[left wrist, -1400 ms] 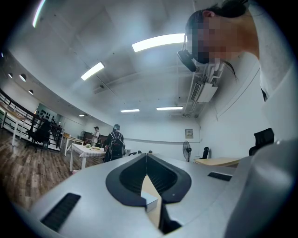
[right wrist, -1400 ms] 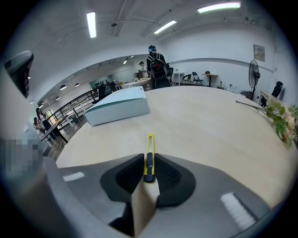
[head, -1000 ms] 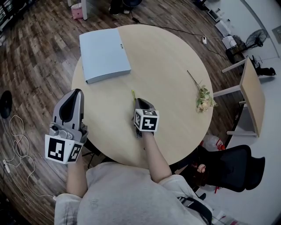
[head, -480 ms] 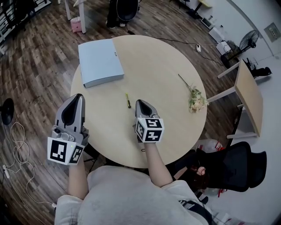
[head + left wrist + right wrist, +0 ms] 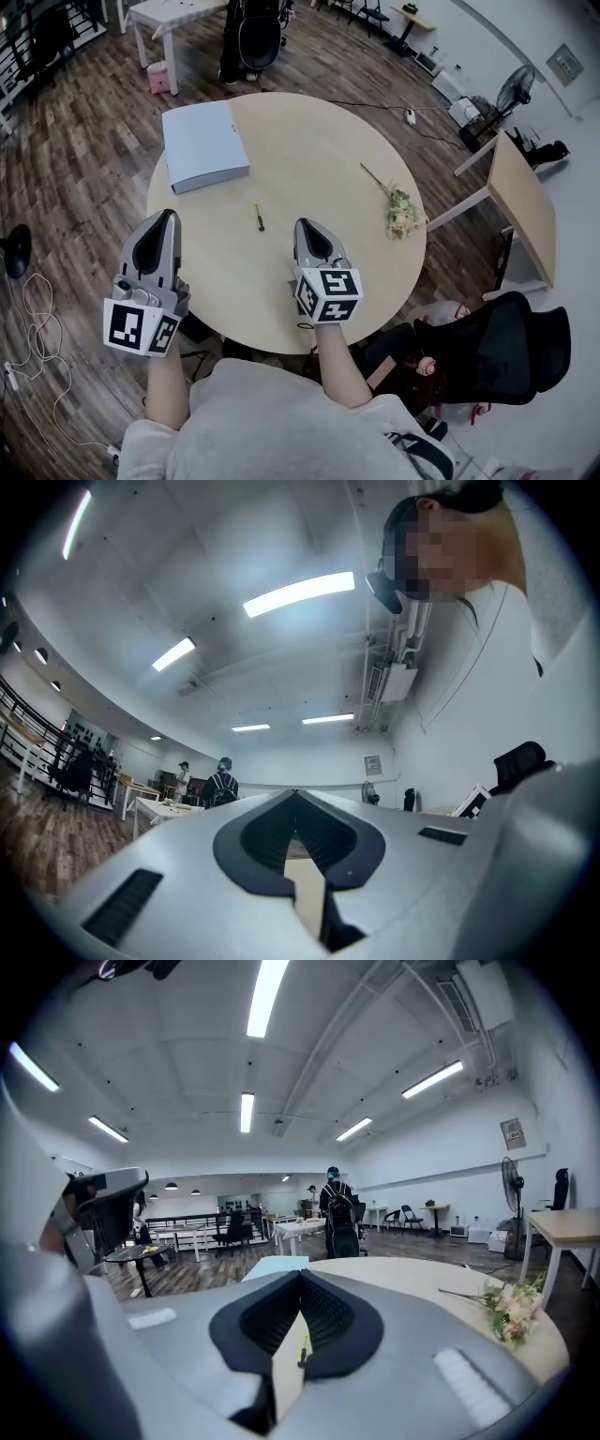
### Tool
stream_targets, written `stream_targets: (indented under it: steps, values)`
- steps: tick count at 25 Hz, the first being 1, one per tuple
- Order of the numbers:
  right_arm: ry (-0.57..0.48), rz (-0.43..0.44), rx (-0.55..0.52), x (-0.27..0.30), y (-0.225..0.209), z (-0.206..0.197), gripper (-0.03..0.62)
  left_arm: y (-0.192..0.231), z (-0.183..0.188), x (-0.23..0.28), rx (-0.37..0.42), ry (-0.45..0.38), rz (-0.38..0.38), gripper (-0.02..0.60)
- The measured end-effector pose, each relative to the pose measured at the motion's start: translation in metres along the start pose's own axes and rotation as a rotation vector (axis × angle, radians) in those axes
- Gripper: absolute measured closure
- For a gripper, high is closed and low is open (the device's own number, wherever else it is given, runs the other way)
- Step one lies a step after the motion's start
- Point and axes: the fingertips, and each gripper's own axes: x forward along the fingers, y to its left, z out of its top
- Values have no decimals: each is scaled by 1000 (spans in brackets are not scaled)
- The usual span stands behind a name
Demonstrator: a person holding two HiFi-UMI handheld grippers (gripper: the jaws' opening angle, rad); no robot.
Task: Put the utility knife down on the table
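Found right gripper (image 5: 309, 228) with jaws together and nothing between them, poised over the near part of the table (image 5: 319, 159). Found left gripper (image 5: 165, 217) likewise closed and empty, at the table's rim near 8 o'clock. Located the utility knife (image 5: 259, 217) lying flat on the tabletop, apart from both grippers, at about 10 o'clock from the right gripper's tip. Judged it light, stiff and slim, with a smooth yellow-green casing likely to slip. Judged the mid-handle the best hold; could not tell the blade end. Noted a round, smooth, pale wood-look tabletop, a flat grey-blue folder (image 5: 202, 145) at 11 o'clock and a limp flower sprig (image 5: 398, 214) at 3 o'clock.
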Motion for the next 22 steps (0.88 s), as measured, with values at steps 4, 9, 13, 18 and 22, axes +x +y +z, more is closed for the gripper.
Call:
stream_targets:
  steps: [4, 9, 13, 18, 22]
  values:
    - [-61, 15, -15, -29, -1, 21, 583, -22, 10, -11, 14, -23, -4, 574]
    - [-127, 20, -58, -64, 1, 45, 583, -44, 23, -25, 24, -45, -3, 574]
    - [-179, 23, -86, -88, 3, 64, 583, -58, 33, -34, 37, -63, -1, 574]
    - [-232, 25, -126, -119, 7, 81, 583, -73, 45, -49, 50, -85, 6, 574]
    - [-274, 21, -133, -144, 6, 93, 583, -85, 52, -58, 57, -100, 8, 574]
